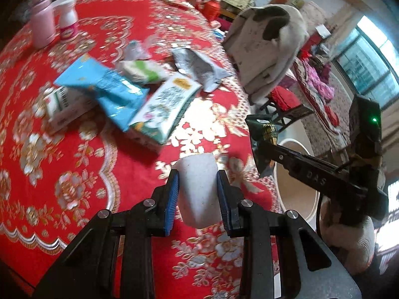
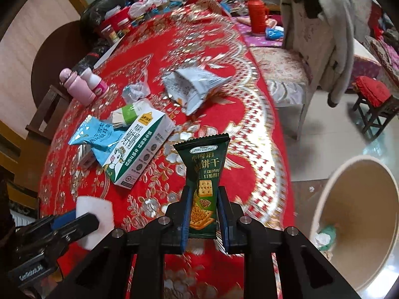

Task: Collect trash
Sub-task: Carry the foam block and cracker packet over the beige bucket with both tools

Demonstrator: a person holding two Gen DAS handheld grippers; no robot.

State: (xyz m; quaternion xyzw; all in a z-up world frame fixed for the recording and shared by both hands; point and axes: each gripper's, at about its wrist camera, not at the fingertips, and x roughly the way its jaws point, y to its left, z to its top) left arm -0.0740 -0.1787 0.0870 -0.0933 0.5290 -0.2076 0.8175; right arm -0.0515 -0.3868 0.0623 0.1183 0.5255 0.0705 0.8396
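Note:
My left gripper [image 1: 197,184] is shut on a white paper cup [image 1: 198,186], held just above the red tablecloth [image 1: 74,174]; the same cup [image 2: 96,211] shows at the lower left of the right wrist view. My right gripper [image 2: 204,201] is shut on a dark green biscuit wrapper [image 2: 204,169], which stands upright between the blue pads. That wrapper [image 1: 264,137] hangs past the table's right edge in the left wrist view. Other trash lies mid-table: a milk carton [image 2: 139,149], a blue packet [image 2: 94,137], a silver torn bag [image 2: 194,84], a crumpled tissue [image 2: 136,91].
A beige waste bin [image 2: 359,221] stands on the floor right of the table, with some scraps inside. A pink flask [image 2: 76,84] and a small white bottle [image 2: 96,81] stand at the table's left. A chair with a grey coat [image 2: 321,39] is behind.

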